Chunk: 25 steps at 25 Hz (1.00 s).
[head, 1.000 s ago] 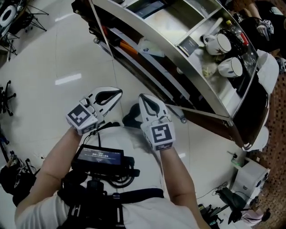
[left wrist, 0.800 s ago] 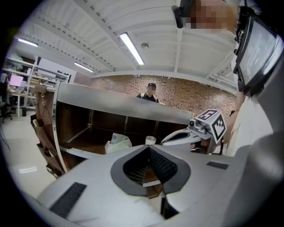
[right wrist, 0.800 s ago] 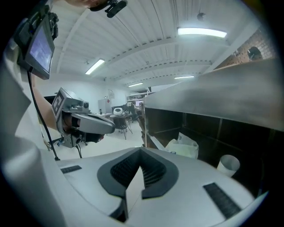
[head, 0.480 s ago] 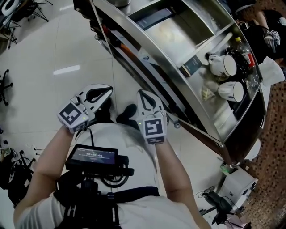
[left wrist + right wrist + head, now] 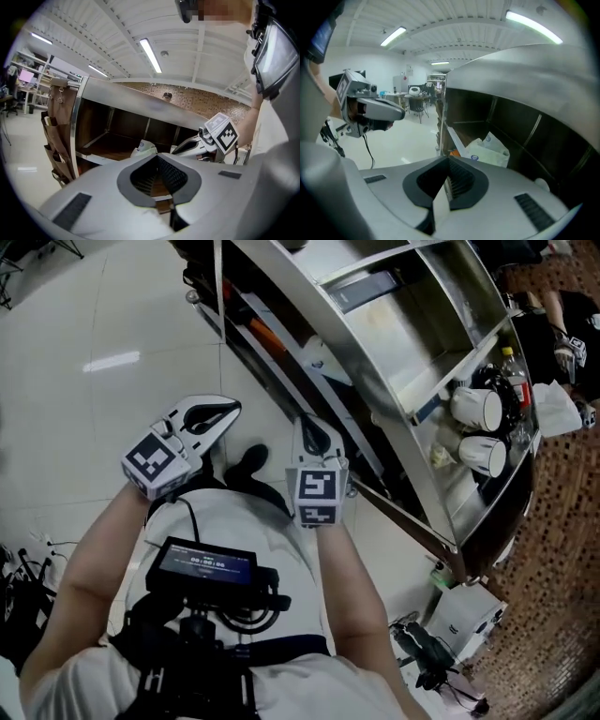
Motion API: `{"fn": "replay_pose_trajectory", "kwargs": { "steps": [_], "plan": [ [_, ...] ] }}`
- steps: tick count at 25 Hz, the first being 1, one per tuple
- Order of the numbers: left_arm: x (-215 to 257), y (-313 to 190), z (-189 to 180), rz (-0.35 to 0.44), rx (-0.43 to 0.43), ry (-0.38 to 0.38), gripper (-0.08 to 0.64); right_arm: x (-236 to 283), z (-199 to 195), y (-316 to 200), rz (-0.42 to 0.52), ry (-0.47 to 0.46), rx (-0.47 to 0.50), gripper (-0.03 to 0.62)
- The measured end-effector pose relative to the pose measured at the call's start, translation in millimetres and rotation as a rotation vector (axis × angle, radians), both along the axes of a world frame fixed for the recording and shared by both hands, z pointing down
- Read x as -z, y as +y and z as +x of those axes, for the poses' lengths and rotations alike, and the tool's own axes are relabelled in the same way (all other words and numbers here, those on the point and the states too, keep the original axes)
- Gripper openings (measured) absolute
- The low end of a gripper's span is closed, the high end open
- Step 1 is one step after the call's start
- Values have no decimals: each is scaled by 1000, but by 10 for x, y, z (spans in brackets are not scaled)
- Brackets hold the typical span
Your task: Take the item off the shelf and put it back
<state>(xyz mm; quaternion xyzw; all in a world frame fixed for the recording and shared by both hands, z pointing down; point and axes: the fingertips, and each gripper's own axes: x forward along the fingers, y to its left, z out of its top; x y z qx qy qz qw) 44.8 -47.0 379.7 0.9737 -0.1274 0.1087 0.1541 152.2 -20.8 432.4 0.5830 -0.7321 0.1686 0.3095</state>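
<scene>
A white plastic bag (image 5: pixel 490 148) lies on a lower level of the steel shelf unit (image 5: pixel 403 381); it also shows in the left gripper view (image 5: pixel 143 148). In the head view both grippers are held in front of the person's body, pointing at the shelf. My left gripper (image 5: pixel 232 411) is shut with nothing in it, and stands apart from the shelf. My right gripper (image 5: pixel 306 424) is shut and empty too, its tip close to the shelf's lower front edge. Each gripper view shows the other gripper: the right gripper (image 5: pixel 199 143) and the left gripper (image 5: pixel 375 108).
Two white mugs (image 5: pixel 480 411) lie with bottles on an upper shelf at the right. An orange thing (image 5: pixel 265 335) sits low in the shelf. A brown hanging organiser (image 5: pixel 58 131) is at the shelf's left end. White floor tiles (image 5: pixel 84 362) spread to the left; gear and cables (image 5: pixel 441 652) lie at lower right.
The head view has swung, so the shelf sits further right and more upright. Both grippers stay shut and empty, and the right one has come closer to the shelf's lower edge.
</scene>
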Motion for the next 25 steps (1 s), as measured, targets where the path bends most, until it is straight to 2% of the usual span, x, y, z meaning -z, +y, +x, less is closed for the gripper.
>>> {"fn": "replay_pose_trajectory", "kwargs": {
  "steps": [2, 5, 7, 12, 15, 19, 22, 25],
  "plan": [
    [-30, -37, -14, -3, 4, 4, -8, -100, 96, -55, -23, 122, 12, 9],
    [-113, -35, -46, -7, 1, 16, -8, -167, 224, -215, -1, 288, 59, 9],
    [-165, -59, -83, -24, 6, 23, -8, -243, 278, -341, 6, 353, 86, 46],
    [-352, 10, -160, -78, 19, 7, -8, -468, 510, -523, -35, 525, 140, 88],
    [-385, -1, -169, -111, 25, -10, -8, -553, 750, -648, -69, 648, 136, 126],
    [-439, 8, -149, -119, 11, -17, -8, -569, 984, -811, -97, 804, 148, 143],
    [-447, 26, -101, -114, -4, -17, -8, -631, 1048, -939, -121, 862, 186, 163],
    [-427, 39, -64, -108, -8, -11, -8, -749, 1100, -1003, -169, 862, 209, 184]
  ]
}}
